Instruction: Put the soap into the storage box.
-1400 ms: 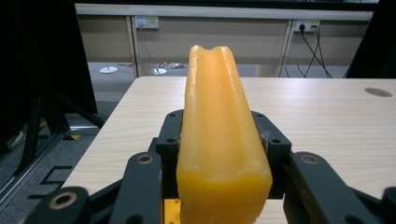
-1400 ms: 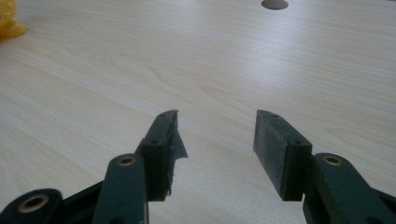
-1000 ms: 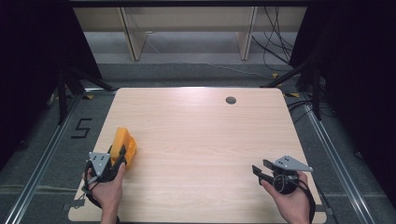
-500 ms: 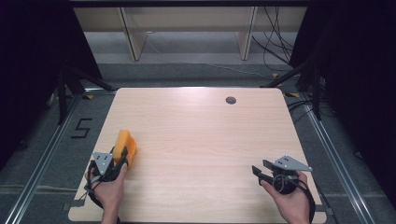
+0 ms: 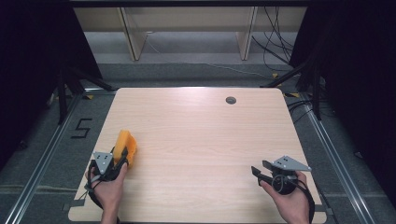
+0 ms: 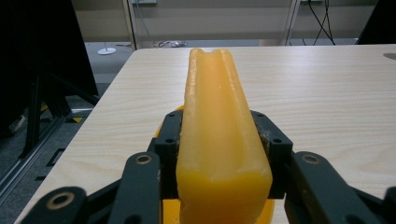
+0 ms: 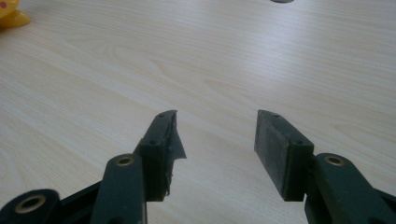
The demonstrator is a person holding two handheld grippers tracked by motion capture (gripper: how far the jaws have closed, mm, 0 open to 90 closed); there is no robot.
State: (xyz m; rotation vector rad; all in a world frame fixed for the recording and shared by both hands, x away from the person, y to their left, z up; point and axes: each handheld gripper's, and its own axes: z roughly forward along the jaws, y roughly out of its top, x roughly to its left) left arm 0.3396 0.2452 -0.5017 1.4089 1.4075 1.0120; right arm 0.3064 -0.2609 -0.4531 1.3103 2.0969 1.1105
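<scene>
Clamping an orange-yellow plastic piece (image 6: pixel 219 140) between its black jaws, the left gripper (image 5: pixel 116 161) sits near the front-left corner of the light wooden table (image 5: pixel 201 135) — in the left gripper view the piece runs forward as a long rounded edge, pinched on both sides. The right gripper (image 5: pixel 261 173) rests low near the front-right corner, well apart from the piece, its jaws spread with nothing but bare tabletop between them. A small dark round grommet (image 5: pixel 230 100) lies near the far edge — toward the right.
</scene>
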